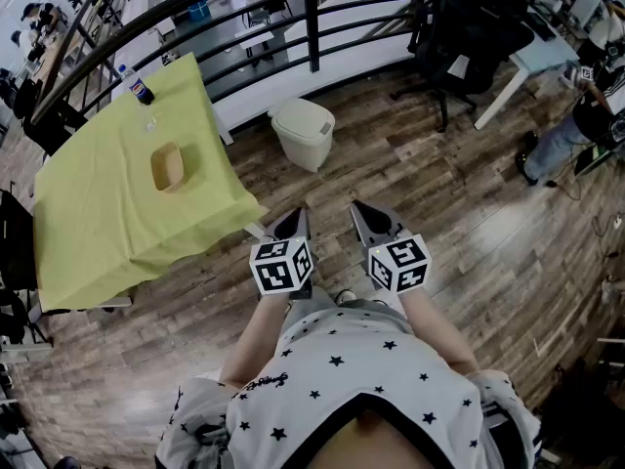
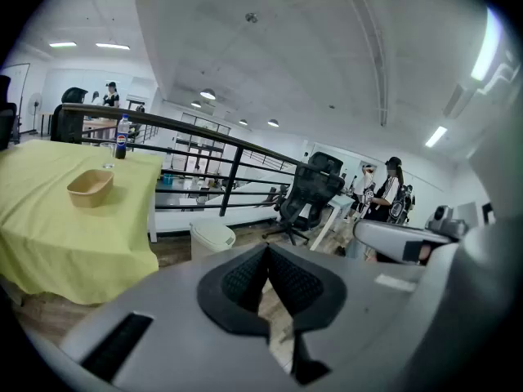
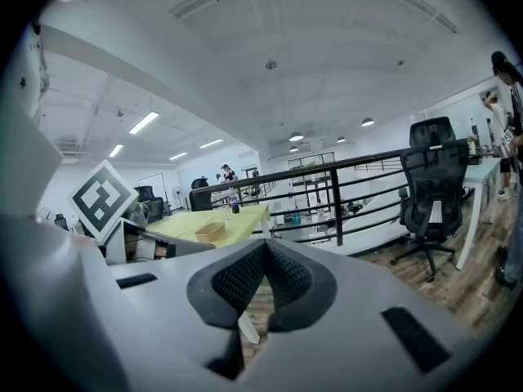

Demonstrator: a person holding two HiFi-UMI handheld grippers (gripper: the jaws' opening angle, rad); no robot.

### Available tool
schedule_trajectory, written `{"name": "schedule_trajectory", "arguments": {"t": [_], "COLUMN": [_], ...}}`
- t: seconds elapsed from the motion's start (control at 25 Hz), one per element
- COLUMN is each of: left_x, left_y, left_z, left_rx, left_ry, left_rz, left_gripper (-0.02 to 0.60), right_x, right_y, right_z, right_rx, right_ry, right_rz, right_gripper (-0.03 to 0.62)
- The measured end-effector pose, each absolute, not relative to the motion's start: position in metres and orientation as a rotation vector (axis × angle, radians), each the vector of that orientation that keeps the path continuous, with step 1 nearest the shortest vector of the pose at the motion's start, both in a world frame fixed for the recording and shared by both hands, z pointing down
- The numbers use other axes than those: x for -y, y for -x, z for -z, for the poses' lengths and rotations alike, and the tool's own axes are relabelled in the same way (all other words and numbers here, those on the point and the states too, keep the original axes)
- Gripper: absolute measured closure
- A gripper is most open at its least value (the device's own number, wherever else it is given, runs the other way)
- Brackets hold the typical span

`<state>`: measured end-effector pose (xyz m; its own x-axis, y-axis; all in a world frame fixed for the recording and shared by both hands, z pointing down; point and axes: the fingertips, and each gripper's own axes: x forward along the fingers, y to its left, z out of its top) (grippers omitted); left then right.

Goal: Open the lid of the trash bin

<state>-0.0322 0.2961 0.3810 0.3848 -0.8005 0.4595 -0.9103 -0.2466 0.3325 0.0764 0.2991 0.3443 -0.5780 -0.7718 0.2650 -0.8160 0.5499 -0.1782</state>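
The cream trash bin [image 1: 303, 133] stands on the wooden floor by the railing with its lid down. The left gripper view shows it low at centre-left, the trash bin [image 2: 211, 239] still well ahead of the jaws. My left gripper [image 1: 297, 217] and right gripper [image 1: 361, 210] are held side by side close to my body, both pointing toward the bin and about a metre short of it. In each gripper view the jaws meet at their tips with nothing between them: left gripper [image 2: 267, 250], right gripper [image 3: 265, 245]. The right gripper view does not show the bin.
A table with a yellow cloth [image 1: 107, 213] stands to the left, carrying a wooden bowl [image 1: 167, 166] and a bottle [image 1: 137, 86]. A black railing [image 1: 311, 18] runs behind the bin. A black office chair [image 1: 459, 27] and a person [image 1: 586, 115] are at the right.
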Motion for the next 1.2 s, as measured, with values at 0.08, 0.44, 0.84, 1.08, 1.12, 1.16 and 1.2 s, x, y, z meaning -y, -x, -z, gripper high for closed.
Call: {"name": "schedule_trajectory", "arguments": {"t": [0.08,0.44,0.84,1.08,1.12,1.16,1.2], "left_x": [-0.306,-0.324,-0.331,-0.334,-0.334,-0.333,-0.331], "left_y": [0.030,0.029,0.016,0.003,0.001,0.000,-0.002], "left_z": [-0.380,-0.376,-0.387,-0.394,-0.395,-0.396,-0.396], "left_rx": [1.461,1.461,1.476,1.473,1.473,1.471,1.470], "left_ry": [-2.108,-2.103,-2.045,-2.020,-2.018,-2.017,-2.016], "left_rz": [-0.264,-0.243,-0.221,-0.224,-0.227,-0.230,-0.233], "left_gripper": [0.571,0.571,0.571,0.571,0.571,0.571,0.571], "right_x": [-0.307,-0.327,-0.333,-0.335,-0.334,-0.333,-0.332], "right_y": [-0.077,-0.070,-0.085,-0.094,-0.096,-0.097,-0.098], "right_z": [-0.343,-0.347,-0.357,-0.363,-0.364,-0.365,-0.366], "right_rx": [2.627,2.638,2.643,2.642,2.640,2.638,2.639], "right_ry": [-1.360,-1.304,-1.252,-1.237,-1.236,-1.231,-1.225], "right_rz": [-0.426,-0.438,-0.465,-0.471,-0.476,-0.479,-0.479], "right_gripper": [0.600,0.600,0.600,0.600,0.600,0.600,0.600]}}
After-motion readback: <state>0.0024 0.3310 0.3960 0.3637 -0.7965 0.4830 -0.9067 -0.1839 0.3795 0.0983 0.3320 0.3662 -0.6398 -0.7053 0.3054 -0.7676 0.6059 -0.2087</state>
